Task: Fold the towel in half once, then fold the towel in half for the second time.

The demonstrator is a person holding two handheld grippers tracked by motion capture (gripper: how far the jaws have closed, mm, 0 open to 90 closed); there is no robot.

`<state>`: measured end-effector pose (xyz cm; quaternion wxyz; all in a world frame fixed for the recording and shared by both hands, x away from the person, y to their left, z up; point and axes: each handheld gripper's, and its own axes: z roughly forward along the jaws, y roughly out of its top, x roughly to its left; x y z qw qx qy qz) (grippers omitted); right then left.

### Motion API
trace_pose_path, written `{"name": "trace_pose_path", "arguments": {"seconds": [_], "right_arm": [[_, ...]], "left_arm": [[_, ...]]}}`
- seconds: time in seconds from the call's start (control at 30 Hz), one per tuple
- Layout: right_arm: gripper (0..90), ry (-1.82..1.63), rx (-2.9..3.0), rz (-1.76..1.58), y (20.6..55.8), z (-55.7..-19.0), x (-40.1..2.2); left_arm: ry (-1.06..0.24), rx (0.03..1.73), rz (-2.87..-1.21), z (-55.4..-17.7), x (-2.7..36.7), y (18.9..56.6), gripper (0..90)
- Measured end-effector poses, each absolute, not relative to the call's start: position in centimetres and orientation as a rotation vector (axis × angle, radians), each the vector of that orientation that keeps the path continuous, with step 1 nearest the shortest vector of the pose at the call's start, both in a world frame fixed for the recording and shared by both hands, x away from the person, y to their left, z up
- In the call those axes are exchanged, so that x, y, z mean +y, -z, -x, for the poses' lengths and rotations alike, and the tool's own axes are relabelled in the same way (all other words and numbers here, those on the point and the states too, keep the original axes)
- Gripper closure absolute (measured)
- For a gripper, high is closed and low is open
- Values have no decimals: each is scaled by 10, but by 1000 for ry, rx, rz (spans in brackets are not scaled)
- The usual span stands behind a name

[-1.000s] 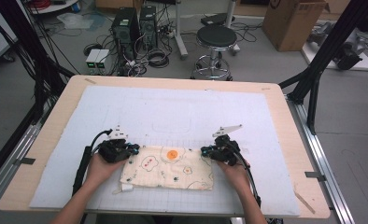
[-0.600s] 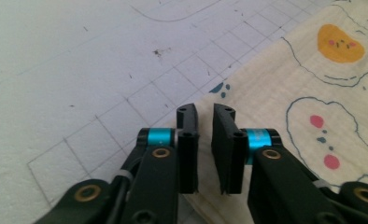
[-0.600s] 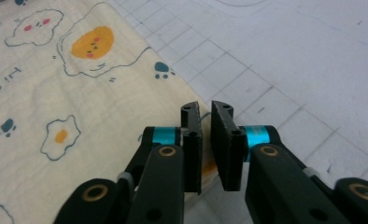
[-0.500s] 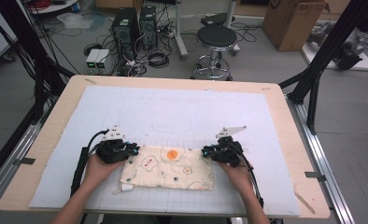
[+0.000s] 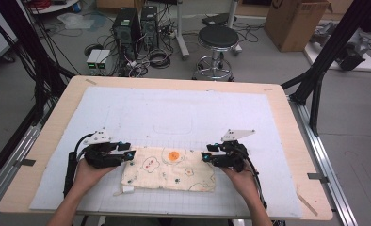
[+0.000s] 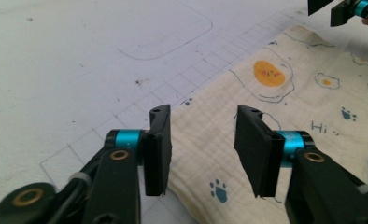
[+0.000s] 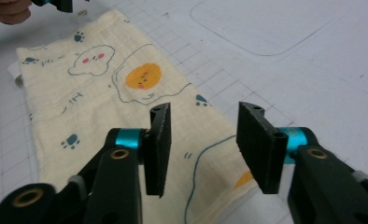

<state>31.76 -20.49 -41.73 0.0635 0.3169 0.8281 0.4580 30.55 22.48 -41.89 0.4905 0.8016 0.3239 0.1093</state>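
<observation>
Flanking the folded printed cloth (image 5: pixel 169 168), left tool (image 5: pixel 131 155) and right tool (image 5: pixel 205 157) have just been opening, jaws apart above its ends, gripping nothing.

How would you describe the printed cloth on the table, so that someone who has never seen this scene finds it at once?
Start from the wooden table and its large white gridded mat. At the mat's near edge, between the left gripper and the right gripper, lies the cloth, folded flat into a long rectangle. It is cream, printed with fried eggs and blue paw prints, the mat's one patterned thing.
</observation>
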Motion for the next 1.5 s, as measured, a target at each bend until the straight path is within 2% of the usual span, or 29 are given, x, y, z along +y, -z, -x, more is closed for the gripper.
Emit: {"name": "trace_pose_path", "arguments": {"seconds": [0.13, 0.4, 0.93, 1.5], "right_arm": [[468, -1393, 2495, -959, 417, -310, -206], [437, -1420, 2469, -940, 412, -302, -206], [433, -1383, 2459, -962, 414, -304, -209], [463, -1325, 2413, -1046, 422, -322, -212]], "left_arm": [[-276, 774, -1955, -301, 225, 419, 500], [-277, 772, -1915, -300, 229, 416, 487], [-298, 778, -1903, -301, 229, 415, 475], [-356, 918, -1879, -317, 232, 423, 516]]}}
